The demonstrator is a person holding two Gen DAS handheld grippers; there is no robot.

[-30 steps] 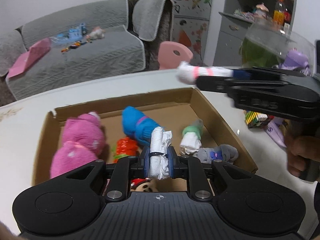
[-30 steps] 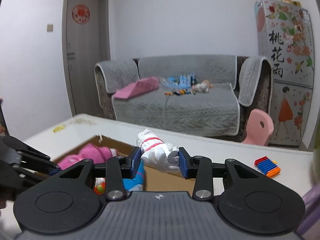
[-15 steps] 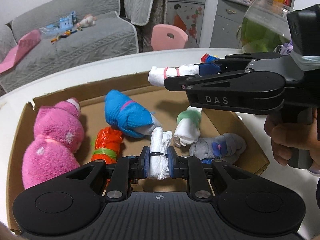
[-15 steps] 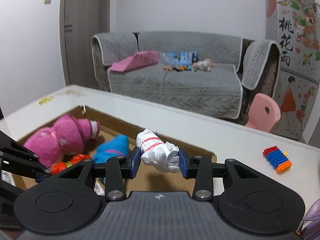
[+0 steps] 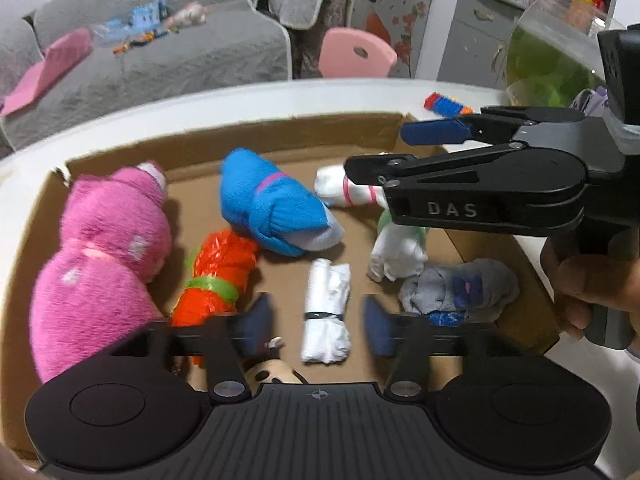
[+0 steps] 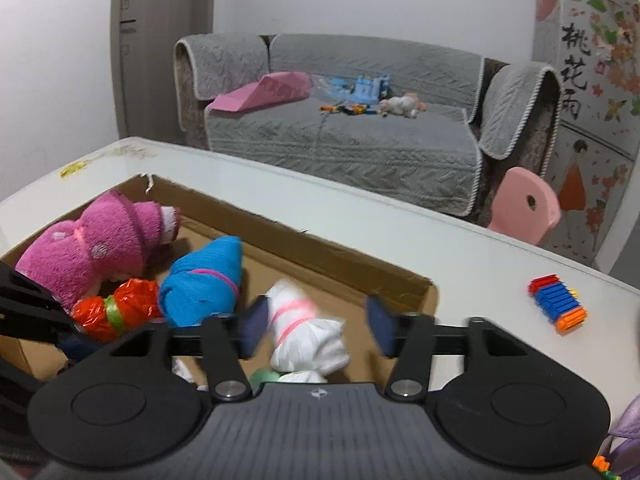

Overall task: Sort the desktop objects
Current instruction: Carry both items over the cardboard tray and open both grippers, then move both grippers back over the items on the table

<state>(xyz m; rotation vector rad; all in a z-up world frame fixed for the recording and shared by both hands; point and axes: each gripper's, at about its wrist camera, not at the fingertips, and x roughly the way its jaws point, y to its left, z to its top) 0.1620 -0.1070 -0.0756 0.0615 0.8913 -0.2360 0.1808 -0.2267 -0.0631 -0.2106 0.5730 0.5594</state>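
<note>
An open cardboard box (image 5: 240, 132) (image 6: 320, 248) sits on the white table. My left gripper (image 5: 318, 328) hangs over its near side, jaws opening. A white roll with a black band (image 5: 326, 312) lies free on the box floor between the fingers. My right gripper (image 6: 316, 326) (image 5: 376, 151) reaches in from the right, jaws also opening. The white roll with a pink band (image 6: 304, 332) (image 5: 344, 188) sits loose between its pads, tilted down into the box.
In the box lie a pink plush (image 5: 100, 260), a blue sock roll (image 5: 268, 208), an orange bundle (image 5: 216, 276), a green-banded white roll (image 5: 396, 252) and a grey sock (image 5: 460, 288). A coloured block bundle (image 6: 558, 304) lies on the table right of the box. A fish tank (image 5: 552, 68) stands far right.
Both grippers sank toward the box, then spread their fingers. The black-banded roll dropped to the box floor. The pink-banded roll came loose from the right pads.
</note>
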